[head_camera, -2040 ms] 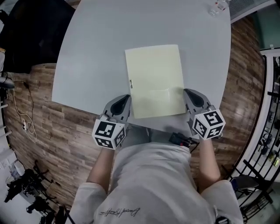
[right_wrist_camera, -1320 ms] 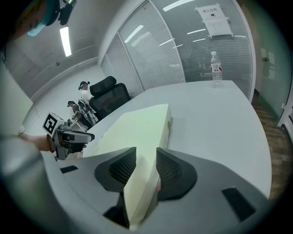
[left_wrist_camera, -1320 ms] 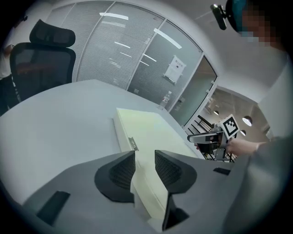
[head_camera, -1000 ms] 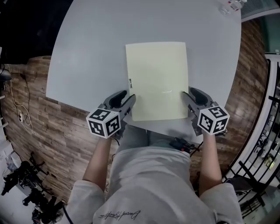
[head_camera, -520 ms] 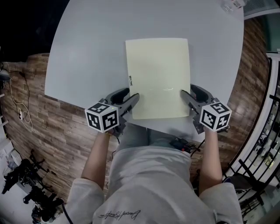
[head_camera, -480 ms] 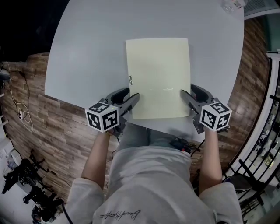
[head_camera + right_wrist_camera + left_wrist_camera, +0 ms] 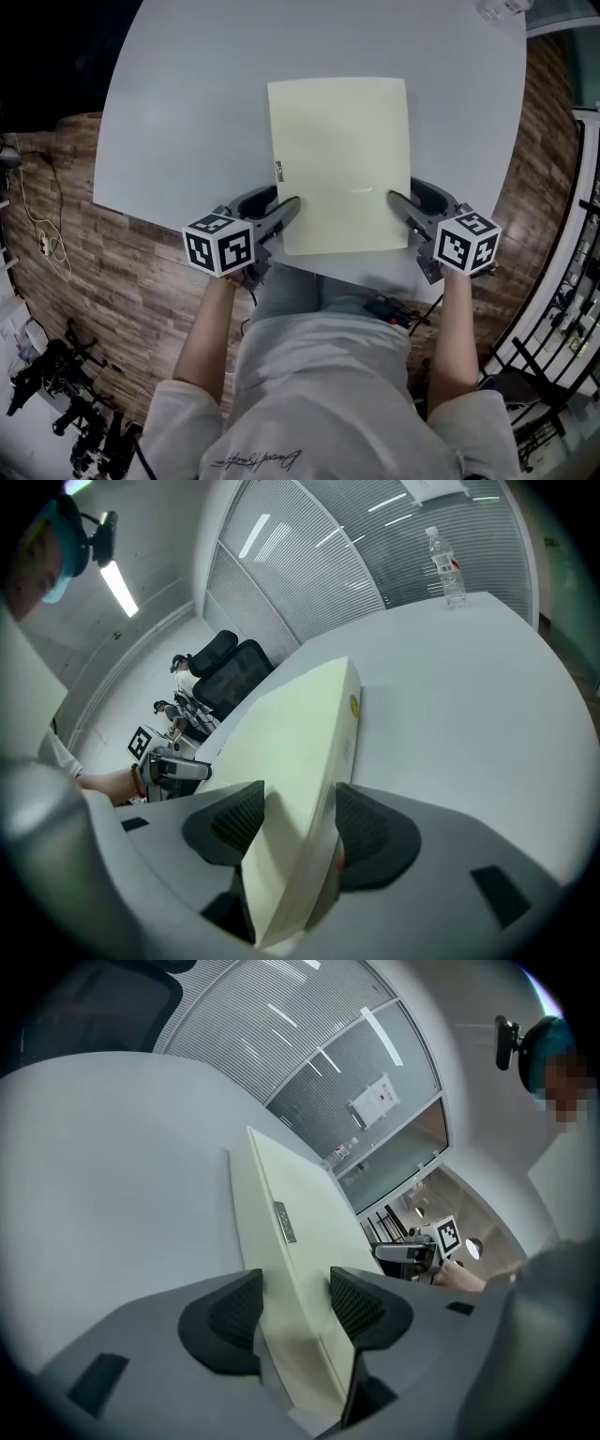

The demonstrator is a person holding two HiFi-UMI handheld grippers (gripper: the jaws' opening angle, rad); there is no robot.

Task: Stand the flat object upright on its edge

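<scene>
A pale yellow flat box (image 7: 339,159) lies flat on the grey table (image 7: 187,94), its near edge close to the table's front rim. My left gripper (image 7: 283,208) is at its near left corner and my right gripper (image 7: 397,201) at its near right corner. In the left gripper view the box's edge (image 7: 291,1241) runs between the jaws of the left gripper (image 7: 295,1307), which are opening. In the right gripper view the box (image 7: 291,733) fills the gap of the right gripper (image 7: 300,822), whose jaws stand wide. Neither set of pads visibly presses on it.
A clear water bottle (image 7: 448,569) stands at the table's far right edge. Black office chairs (image 7: 230,667) sit beyond the far side. Wood-pattern floor (image 7: 94,253) surrounds the table, with cables and gear at the left. The person's torso is right against the front rim.
Both grippers have slid inward and forward until their jaws straddle the box's near corners. The box has stayed flat on the table.
</scene>
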